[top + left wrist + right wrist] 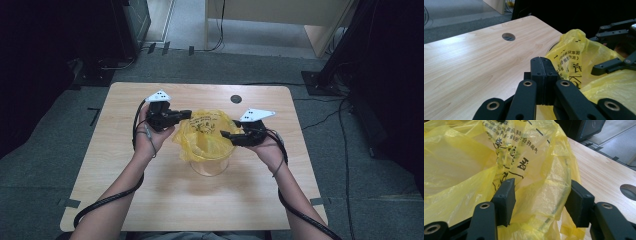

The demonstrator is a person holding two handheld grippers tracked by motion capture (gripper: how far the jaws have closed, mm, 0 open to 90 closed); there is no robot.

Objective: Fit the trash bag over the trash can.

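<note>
A yellow plastic bag [205, 132] with black printing sits in a clear round container [210, 167] at the middle of the wooden table [150, 190]. My left gripper [186, 114] is at the bag's upper left rim. In the left gripper view its jaws [543, 75] are pressed together, with yellow film of the bag [579, 57] showing just under the pads. My right gripper [226, 135] is at the bag's right side. Its jaws [541, 202] stand apart with a bulging fold of the bag [524, 170] between them.
A round cable hole [236, 99] lies in the table behind the bag. Cables trail from both grippers along the forearms to the front edge. Beyond the table are grey carpet, black stands and a pale cabinet.
</note>
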